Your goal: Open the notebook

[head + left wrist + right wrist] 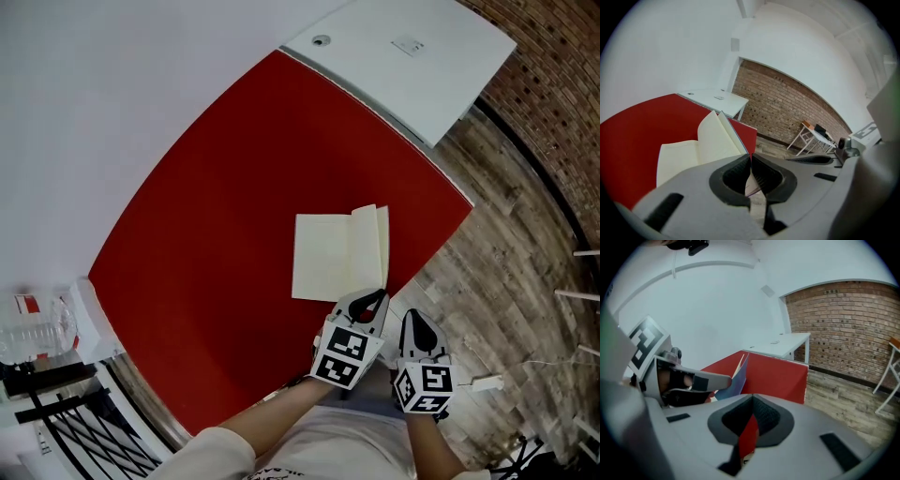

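jaws: left gripper (373, 300) pinches notebook (328, 258) corner at 5 o'clock; right gripper (416, 322) pressed together, empty; thin sheet may slip or tear if tugged

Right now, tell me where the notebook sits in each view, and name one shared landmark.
Head view: notebook open at centre, its near corner at the left claw.
Left gripper view: notebook left of centre, pages lifted.
Right gripper view: notebook left of centre, blue cover showing.
Shared landmark: the red table.

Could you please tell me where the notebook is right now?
In the head view, the notebook lies open near the lower-right edge of the red table, its raised right side pinched by the left gripper.
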`<state>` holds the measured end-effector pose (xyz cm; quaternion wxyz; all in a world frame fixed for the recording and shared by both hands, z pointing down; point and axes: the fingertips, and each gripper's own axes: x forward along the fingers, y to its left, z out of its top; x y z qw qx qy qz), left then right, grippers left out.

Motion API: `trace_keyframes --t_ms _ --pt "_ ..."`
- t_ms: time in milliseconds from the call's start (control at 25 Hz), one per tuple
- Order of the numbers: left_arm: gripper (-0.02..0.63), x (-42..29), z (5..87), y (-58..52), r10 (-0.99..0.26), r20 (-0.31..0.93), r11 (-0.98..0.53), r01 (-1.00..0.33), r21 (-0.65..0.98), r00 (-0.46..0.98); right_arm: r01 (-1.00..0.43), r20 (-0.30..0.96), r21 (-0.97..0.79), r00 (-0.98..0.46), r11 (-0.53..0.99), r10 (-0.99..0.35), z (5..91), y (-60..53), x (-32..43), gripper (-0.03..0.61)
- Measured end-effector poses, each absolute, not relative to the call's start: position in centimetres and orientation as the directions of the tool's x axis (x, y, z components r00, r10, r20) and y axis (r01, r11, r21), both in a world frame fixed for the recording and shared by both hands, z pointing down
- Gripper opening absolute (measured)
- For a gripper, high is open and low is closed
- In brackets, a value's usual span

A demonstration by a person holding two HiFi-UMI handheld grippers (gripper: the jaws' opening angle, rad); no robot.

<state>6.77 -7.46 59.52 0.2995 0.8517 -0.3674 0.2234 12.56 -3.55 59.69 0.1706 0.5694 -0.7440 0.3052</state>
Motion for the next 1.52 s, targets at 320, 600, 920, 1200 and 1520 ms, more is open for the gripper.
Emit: trace_keyframes --t_ms 320,600,920,1200,1520 --pt "0.018 11.3 63.3 -6.6 -0.444 0.663 -0.631 -0.735 0.247 0.603 -0.961 0.61 -0.257 -0.244 0.104 -0.754 60.5 -2.0 16.2 0.006" --pt "0.023 13.2 68.8 -6.2 -0.393 0.76 -0.693 -0.71 0.125 0.517 -0.957 0.616 -0.273 -0.252 0.098 -0.746 61.1 -0.8 16.6 0.006" --pt "0.023 11.3 73.5 -4.6 -0.319 0.846 -0.649 -0.749 0.135 0.428 -0.955 0.622 -0.284 -0.25 0.083 -0.742 62.0 -0.2 17.5 0.006" --pt "0.023 11.0 74.0 -4.3 -0.289 0.861 -0.64 -0.753 0.152 0.418 -0.953 0.621 -0.289 -0.259 0.091 -0.74 62.0 -0.1 17.0 0.006" --pt "0.032 11.3 74.0 -4.1 -0.275 0.862 -0.651 -0.742 0.16 0.427 -0.951 0.618 -0.291 -0.272 0.107 -0.738 61.9 -0.4 16.8 0.006"
